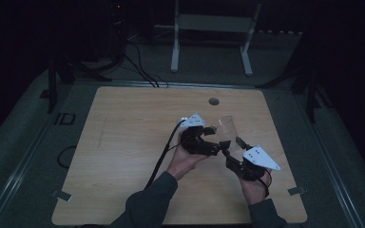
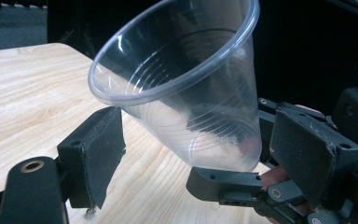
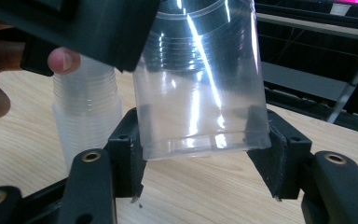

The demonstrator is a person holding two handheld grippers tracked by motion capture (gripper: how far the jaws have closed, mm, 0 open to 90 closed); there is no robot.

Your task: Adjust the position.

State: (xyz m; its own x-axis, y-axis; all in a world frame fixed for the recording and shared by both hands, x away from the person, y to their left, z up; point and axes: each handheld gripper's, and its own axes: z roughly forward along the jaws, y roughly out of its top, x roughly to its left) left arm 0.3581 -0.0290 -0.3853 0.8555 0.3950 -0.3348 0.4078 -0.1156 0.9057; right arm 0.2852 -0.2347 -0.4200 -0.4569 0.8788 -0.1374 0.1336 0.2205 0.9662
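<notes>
Black jaws of the right gripper (image 3: pixel 200 154) clamped on the base of a clear cup (image 3: pixel 200 93), held above the desk (image 3: pixel 23 140). Left gripper (image 2: pixel 200 140) spread wide around it, pads apart. Handover step, probably; next, closing left, then easing right.

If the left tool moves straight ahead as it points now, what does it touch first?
Most likely the clear plastic cup, which stands tilted between the left tool's jaws; behind its base sits the right tool.
</notes>
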